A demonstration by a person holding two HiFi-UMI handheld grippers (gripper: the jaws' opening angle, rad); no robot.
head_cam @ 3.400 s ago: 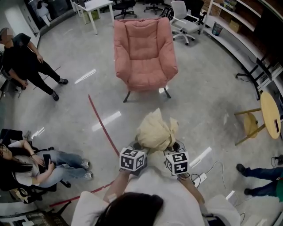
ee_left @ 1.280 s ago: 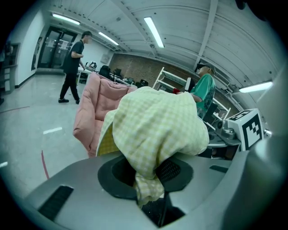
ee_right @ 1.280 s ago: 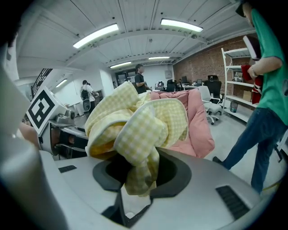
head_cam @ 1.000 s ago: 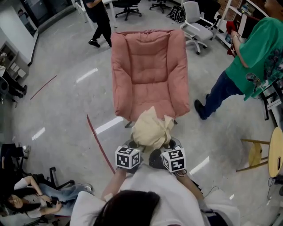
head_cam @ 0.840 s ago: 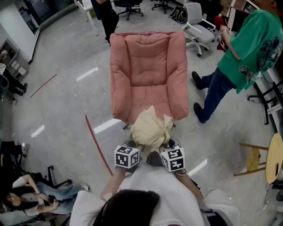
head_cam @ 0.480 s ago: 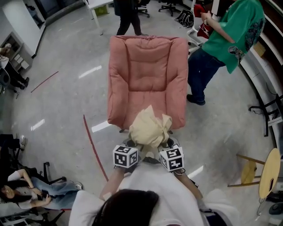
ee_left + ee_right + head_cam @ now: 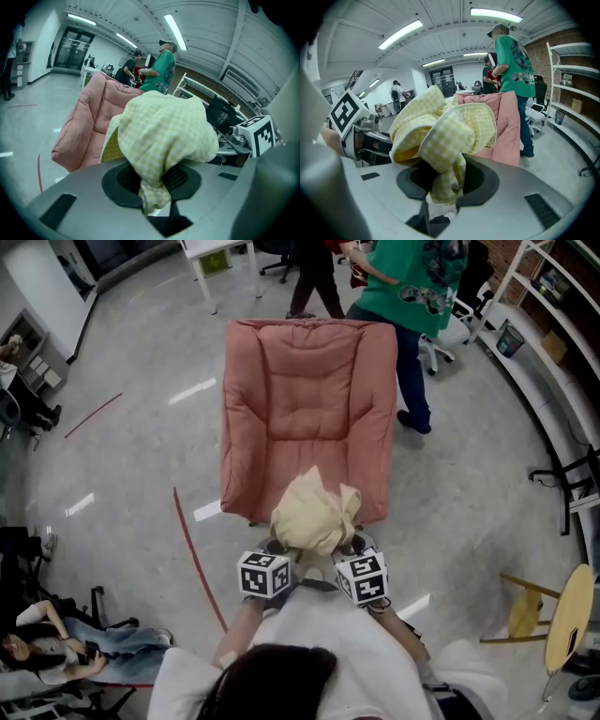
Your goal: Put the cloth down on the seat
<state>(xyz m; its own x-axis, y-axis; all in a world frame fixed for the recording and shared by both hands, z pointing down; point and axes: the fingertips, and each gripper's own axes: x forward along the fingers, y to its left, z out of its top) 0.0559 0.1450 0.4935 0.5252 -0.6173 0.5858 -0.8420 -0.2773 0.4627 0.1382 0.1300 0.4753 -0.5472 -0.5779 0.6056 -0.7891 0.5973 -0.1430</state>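
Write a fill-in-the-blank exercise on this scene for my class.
The left gripper and the right gripper are each shut on a bunched, checked cloth of pale ___ colour. They hold it up in front of a ___ armchair. The cloth does not yet lie on the chair's ___. A person in a ___ shirt stands beyond the armchair.
Missing words: yellow; pink; seat; green.

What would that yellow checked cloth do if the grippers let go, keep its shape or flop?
Probably flop: the yellow checked cloth is bunched in soft folds that droop round the grips. It seems light, since the left gripper and right gripper each hold it by only a pinched fold. On the pink armchair it would likely slump and spread.
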